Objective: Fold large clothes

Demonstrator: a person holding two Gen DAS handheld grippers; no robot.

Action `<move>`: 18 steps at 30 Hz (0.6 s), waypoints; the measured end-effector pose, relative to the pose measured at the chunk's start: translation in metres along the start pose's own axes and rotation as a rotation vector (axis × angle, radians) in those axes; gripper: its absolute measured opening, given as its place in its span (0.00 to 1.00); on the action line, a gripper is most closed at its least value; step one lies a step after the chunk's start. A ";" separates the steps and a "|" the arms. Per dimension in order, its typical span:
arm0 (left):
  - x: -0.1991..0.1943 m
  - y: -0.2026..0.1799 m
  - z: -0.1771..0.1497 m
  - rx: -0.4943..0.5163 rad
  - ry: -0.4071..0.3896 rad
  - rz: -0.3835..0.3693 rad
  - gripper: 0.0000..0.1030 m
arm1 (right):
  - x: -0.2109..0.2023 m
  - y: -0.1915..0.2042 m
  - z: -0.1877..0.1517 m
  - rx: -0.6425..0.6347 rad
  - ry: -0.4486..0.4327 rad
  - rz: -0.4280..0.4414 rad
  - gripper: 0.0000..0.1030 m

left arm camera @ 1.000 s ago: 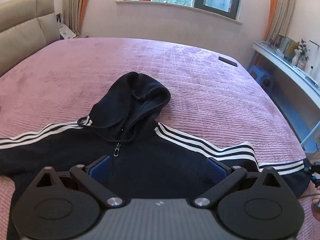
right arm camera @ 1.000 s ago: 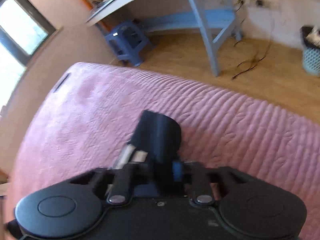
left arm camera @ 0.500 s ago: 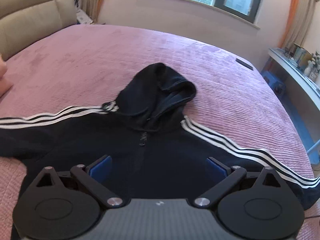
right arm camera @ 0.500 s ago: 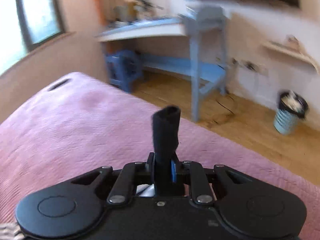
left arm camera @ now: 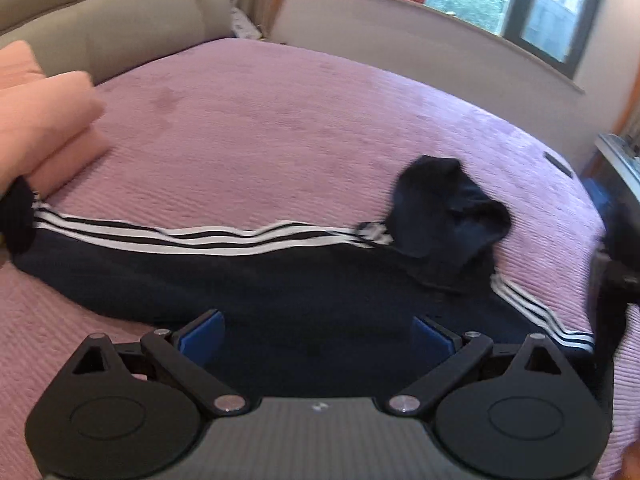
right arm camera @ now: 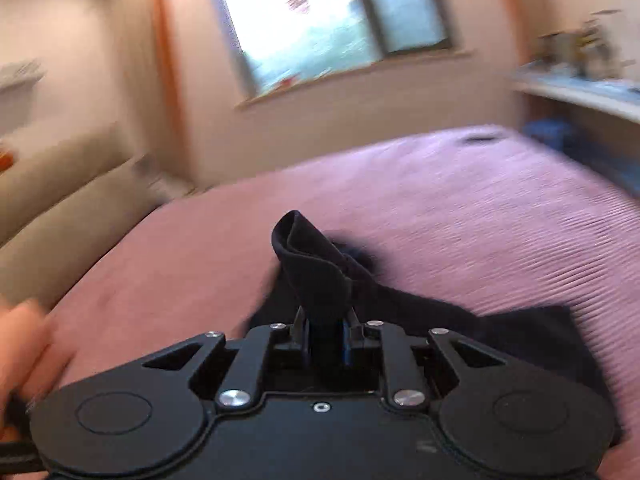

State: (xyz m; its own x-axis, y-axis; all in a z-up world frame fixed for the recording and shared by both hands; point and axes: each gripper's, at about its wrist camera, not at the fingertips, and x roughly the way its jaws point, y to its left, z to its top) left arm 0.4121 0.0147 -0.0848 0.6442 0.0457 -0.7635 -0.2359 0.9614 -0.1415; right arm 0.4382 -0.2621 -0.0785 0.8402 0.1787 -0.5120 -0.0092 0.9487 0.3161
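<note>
the black hooded jacket with white stripes lies spread on the pink bedspread. the left gripper is wide open above its body, holding nothing. the right gripper is closed on a sleeve cuff.

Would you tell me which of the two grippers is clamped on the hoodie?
The right gripper: its jaws are shut on a sleeve cuff of the hoodie. The left gripper is open, holding nothing.

Pink-quilted bed, beige headboard, daylit window, shelf perhaps.
</note>
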 end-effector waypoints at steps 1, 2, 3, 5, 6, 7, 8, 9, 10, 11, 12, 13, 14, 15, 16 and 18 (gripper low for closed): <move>0.002 0.009 0.002 -0.006 0.006 0.005 0.98 | 0.014 0.021 -0.012 -0.020 0.037 0.031 0.29; 0.004 0.019 0.003 -0.011 0.011 0.006 0.98 | 0.031 0.041 -0.026 -0.055 0.101 0.064 0.40; 0.008 0.028 0.004 -0.012 0.017 0.005 0.98 | 0.047 0.057 -0.037 -0.097 0.189 0.097 0.63; 0.018 0.043 0.005 0.000 0.038 0.006 0.98 | 0.061 0.072 -0.057 -0.145 0.296 0.120 0.66; 0.025 0.049 0.004 0.007 0.050 0.003 0.98 | 0.060 0.073 -0.066 -0.164 0.317 0.119 0.66; 0.033 0.052 0.002 0.015 0.064 -0.008 0.98 | 0.056 0.070 -0.071 -0.175 0.327 0.104 0.66; 0.043 0.057 0.001 0.022 0.086 -0.027 0.97 | 0.054 0.064 -0.072 -0.181 0.340 0.077 0.66; 0.052 0.059 0.000 0.021 0.101 -0.051 0.96 | 0.049 0.054 -0.074 -0.181 0.347 0.042 0.66; 0.062 0.060 0.000 0.019 0.121 -0.090 0.96 | 0.043 0.045 -0.076 -0.180 0.345 -0.003 0.66; 0.074 0.060 0.000 0.020 0.146 -0.132 0.95 | 0.039 0.035 -0.077 -0.181 0.338 -0.057 0.65; 0.087 0.057 0.001 0.016 0.175 -0.184 0.94 | 0.035 0.021 -0.074 -0.185 0.327 -0.127 0.65; 0.098 0.054 0.000 0.010 0.197 -0.223 0.92 | 0.032 0.008 -0.070 -0.190 0.313 -0.211 0.62; 0.110 0.049 0.001 0.002 0.219 -0.259 0.90 | 0.030 -0.008 -0.065 -0.189 0.294 -0.305 0.58; 0.122 0.044 0.002 -0.012 0.241 -0.308 0.89 | 0.025 -0.021 -0.065 -0.183 0.278 -0.381 0.54; 0.132 0.040 0.002 -0.027 0.258 -0.344 0.89 | 0.022 -0.035 -0.067 -0.169 0.268 -0.458 0.51; 0.153 0.032 0.002 -0.063 0.293 -0.393 0.86 | 0.025 -0.064 -0.062 -0.124 0.261 -0.534 0.45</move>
State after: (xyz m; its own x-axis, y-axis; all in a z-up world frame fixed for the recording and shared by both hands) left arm 0.5047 0.0525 -0.2049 0.4637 -0.4037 -0.7887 -0.0661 0.8719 -0.4851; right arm 0.4261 -0.3025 -0.1609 0.5854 -0.2868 -0.7583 0.3007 0.9454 -0.1255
